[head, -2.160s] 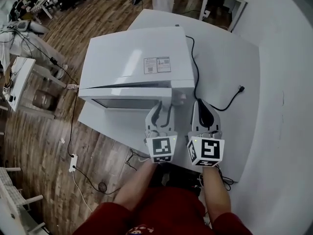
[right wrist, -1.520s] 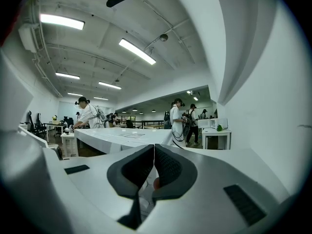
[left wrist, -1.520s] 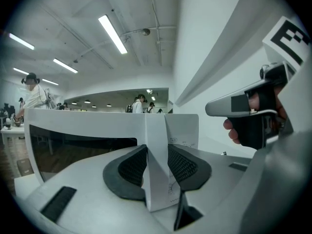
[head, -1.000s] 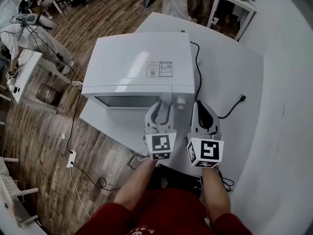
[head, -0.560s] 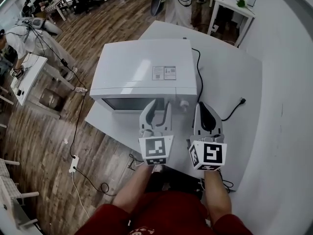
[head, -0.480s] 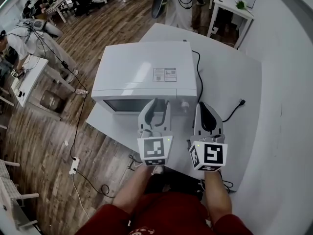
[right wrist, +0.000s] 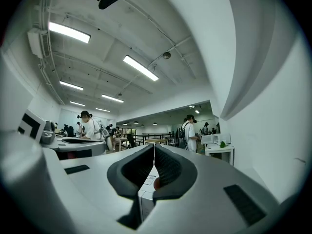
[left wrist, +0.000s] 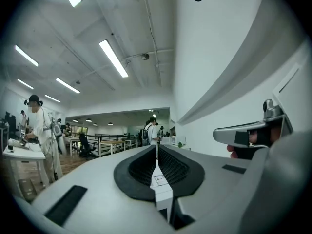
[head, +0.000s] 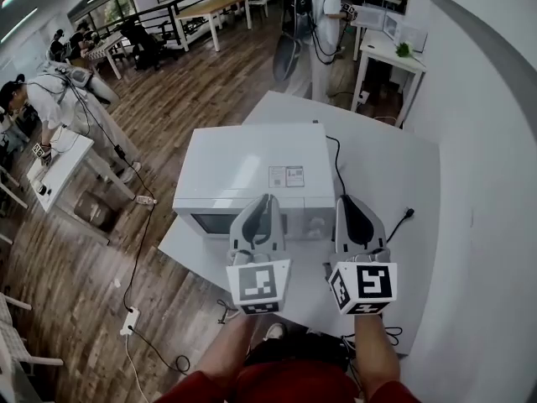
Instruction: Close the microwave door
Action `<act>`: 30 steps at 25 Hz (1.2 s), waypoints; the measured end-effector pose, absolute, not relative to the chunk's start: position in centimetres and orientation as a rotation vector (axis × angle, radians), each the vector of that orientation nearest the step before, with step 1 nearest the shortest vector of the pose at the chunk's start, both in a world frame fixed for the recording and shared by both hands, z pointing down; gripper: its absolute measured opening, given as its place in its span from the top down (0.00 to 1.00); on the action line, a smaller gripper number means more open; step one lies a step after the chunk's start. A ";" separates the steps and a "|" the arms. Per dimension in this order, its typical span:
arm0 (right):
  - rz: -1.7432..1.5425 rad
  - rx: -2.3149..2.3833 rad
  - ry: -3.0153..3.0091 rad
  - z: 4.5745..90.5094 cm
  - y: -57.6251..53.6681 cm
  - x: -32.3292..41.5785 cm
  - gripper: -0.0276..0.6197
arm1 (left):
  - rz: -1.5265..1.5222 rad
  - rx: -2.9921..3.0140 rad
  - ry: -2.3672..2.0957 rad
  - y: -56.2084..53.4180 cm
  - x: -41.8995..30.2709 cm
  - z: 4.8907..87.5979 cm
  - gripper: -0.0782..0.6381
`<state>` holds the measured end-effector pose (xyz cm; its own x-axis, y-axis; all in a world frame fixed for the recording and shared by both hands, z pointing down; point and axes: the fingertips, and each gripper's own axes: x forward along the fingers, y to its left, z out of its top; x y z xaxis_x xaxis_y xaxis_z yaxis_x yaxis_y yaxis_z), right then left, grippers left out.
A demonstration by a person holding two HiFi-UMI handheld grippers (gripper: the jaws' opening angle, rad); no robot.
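- A white box-shaped microwave oven (head: 252,170) sits in the middle of the head view, on a white table (head: 394,166).
- The microwave's dark-glass door (head: 220,222) is shut, lying flush with the front of the oven, which faces 6 o'clock toward the person.
- A small printed label (head: 286,176) is stuck on the oven's top, toward its 3 o'clock side.
- The left gripper (head: 268,200), grey with a black-and-white marker cube (head: 258,285) at its back, is held at 6 o'clock of the oven, its tips over the oven's front edge.
- In the left gripper view, the left gripper (left wrist: 156,149) has its jaws together at the tips. They have just been closing, and nothing is clamped between them. Only a sliver of the oven's white top shows through the hollow behind the tips.
- The right gripper (head: 346,201), with its own marker cube (head: 362,285), is held just beside the left one, at about 5 o'clock of the oven.
- In the right gripper view, the right gripper (right wrist: 154,149) also has its jaws meeting at the tips, gripping nothing.
- A black power cable (head: 395,226) trails across the table at 3 o'clock of the oven.
- Brown wooden floor (head: 75,292) fills the view from 7 to 11 o'clock, with a white power strip (head: 128,320) lying on it at 8 o'clock.
- A person in a white top (head: 323,23) stands at 12 o'clock, well apart from the table.
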<state>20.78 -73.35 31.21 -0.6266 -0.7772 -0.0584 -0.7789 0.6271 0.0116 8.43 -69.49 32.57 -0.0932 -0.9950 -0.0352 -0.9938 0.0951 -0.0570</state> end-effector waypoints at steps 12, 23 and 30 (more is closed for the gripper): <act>0.179 -1.302 2.780 27.5 -72.6 19.7 0.91 | 0.033 -2.141 2.169 -69.9 9.1 28.9 0.85; 0.217 -1.322 2.779 26.4 -72.8 20.0 0.91 | 0.055 -2.164 2.158 -70.5 9.7 28.4 0.85; 0.235 -1.340 2.773 26.5 -72.9 20.5 0.91 | 0.062 -2.180 2.134 -70.9 10.3 28.3 0.85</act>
<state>20.47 -72.91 26.47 -0.6226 -0.7742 -0.1134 -0.7823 0.6124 0.1138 10.27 -70.94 28.30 0.0231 -0.9955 -0.0922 -0.9992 -0.0199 -0.0358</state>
